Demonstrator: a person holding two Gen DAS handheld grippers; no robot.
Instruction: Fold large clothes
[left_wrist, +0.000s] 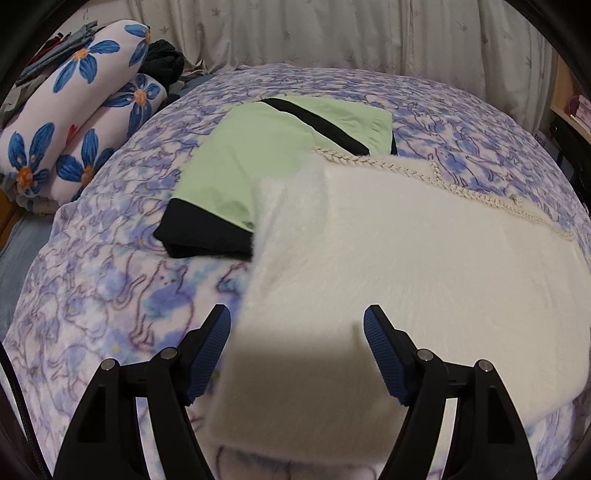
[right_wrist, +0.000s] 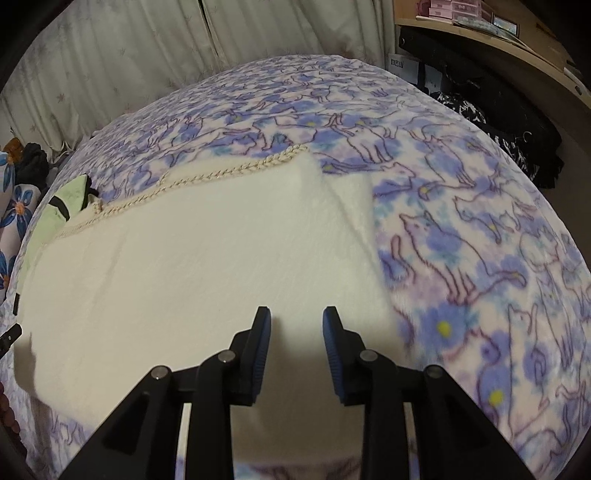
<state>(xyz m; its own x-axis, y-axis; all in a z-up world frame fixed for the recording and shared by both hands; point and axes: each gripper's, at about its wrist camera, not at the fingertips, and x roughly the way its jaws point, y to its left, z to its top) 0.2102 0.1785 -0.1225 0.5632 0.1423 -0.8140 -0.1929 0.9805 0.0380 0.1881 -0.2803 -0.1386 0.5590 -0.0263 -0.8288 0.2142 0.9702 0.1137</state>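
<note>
A fluffy white garment (left_wrist: 406, 266) with a braided cream trim (left_wrist: 436, 177) lies folded flat on the bed; it also shows in the right wrist view (right_wrist: 192, 258). My left gripper (left_wrist: 297, 319) is open, its jaws wide apart over the garment's near left corner. My right gripper (right_wrist: 296, 319) is open with a narrower gap, above the garment's near right part. Neither holds anything. A folded green and black garment (left_wrist: 266, 155) lies beyond the white one, and its edge shows in the right wrist view (right_wrist: 70, 199).
The bed is covered by a purple cat-print blanket (right_wrist: 480, 240). Rolled floral bedding (left_wrist: 74, 122) and dark clothes (left_wrist: 162, 59) lie at the far left. Curtains (left_wrist: 332, 33) hang behind. A wooden shelf (right_wrist: 498, 40) and dark items (right_wrist: 517, 140) stand at the right.
</note>
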